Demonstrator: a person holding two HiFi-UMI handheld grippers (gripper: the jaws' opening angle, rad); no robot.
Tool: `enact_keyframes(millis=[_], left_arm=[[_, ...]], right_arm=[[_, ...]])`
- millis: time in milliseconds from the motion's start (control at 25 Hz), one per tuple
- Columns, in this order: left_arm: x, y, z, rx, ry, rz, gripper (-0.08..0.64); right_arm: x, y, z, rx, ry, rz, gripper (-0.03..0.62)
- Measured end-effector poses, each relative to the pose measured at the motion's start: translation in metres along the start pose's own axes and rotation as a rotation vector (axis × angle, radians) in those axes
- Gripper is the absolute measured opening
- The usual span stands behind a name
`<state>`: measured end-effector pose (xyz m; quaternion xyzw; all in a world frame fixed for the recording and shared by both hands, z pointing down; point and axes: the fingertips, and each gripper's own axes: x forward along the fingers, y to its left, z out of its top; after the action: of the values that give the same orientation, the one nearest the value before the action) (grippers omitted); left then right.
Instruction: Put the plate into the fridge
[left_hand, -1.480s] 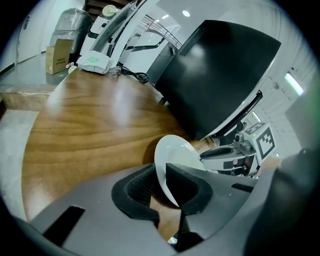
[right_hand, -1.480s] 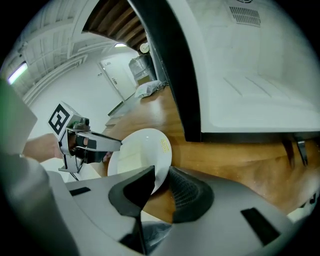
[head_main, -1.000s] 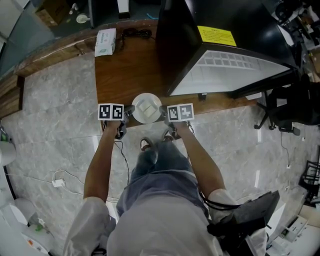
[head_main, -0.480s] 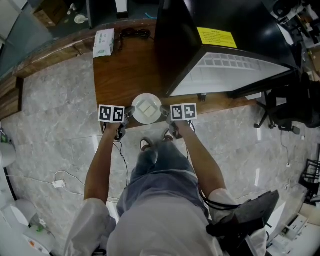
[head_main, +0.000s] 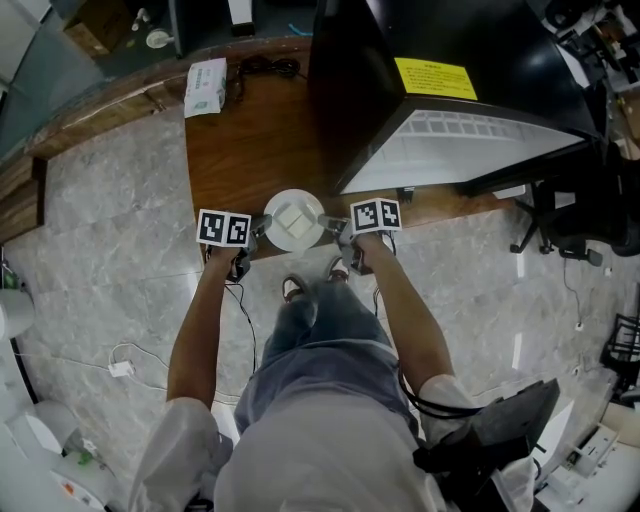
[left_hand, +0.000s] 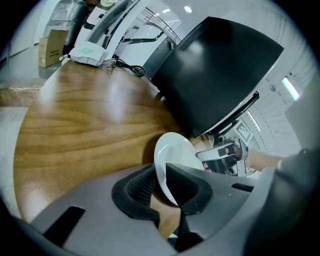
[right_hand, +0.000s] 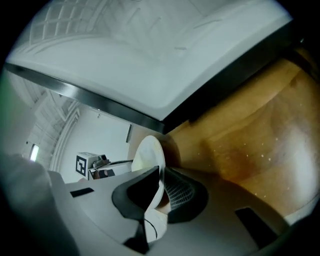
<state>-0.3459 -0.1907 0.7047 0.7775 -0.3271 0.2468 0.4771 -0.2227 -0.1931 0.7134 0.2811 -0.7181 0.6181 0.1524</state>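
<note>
White round plate (head_main: 293, 218), square-looking centre, at the near edge of the wooden counter (head_main: 240, 150). Just behind and right of it, tall black fridge (head_main: 350, 90), standing open, white inner lining showing, yellow label (head_main: 434, 73) on top.

Table (head_main: 250, 150): brown wood with a plain grain, directly in front of me; its near edge borders the floor.
Fridge (head_main: 375, 90): black cabinet standing on the right part of the wood, its door swung open — white inner lining showing.
Tissue pack (head_main: 206, 86): white, lying flat near the table's far left corner.
Cable (head_main: 266, 68): black, bunched just beside the pack, between it and the fridge.
Plate (head_main: 293, 218): white and round, at the near edge before me; whether it rests on the wood I cannot tell.
Floor (head_main: 120, 230): grey marbled tiles around the table — a small white corded plug (head_main: 119, 367) lies on them to my left.
</note>
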Motion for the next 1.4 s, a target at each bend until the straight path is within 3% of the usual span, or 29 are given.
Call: enact_keyframes(millis=[240,440,680,1000,1160,1400], left_arm=[[-0.003,0.003,0.001,-0.057,-0.038,-0.05,0.058],[-0.01,-0.004,-0.002,-0.055,-0.068,-0.049,0.058],[-0.015,-0.032,-0.001,-0.053,-0.123,-0.092,0.058],[0.001,-0.09,0.009,-0.046,-0.158,-0.154,0.058],[0.01,-0.126,0.019,-0.036,-0.179,-0.178,0.058],[0.033,-0.203,0.043,0.084,-0.289,-0.122,0.058]], right_arm=[[-0.001,0.002,-0.003,-0.004,-0.001,0.036,0.037],[-0.012,0.019,-0.004,-0.038,-0.007,0.074,0.031],[-0.042,0.026,-0.008,-0.006,-0.033,0.147,0.028],[-0.101,0.015,-0.012,0.093,-0.077,0.333,0.023],[-0.139,0.005,-0.005,0.067,-0.083,0.379,0.021],[-0.217,-0.008,0.01,0.032,-0.116,0.522,0.022]])
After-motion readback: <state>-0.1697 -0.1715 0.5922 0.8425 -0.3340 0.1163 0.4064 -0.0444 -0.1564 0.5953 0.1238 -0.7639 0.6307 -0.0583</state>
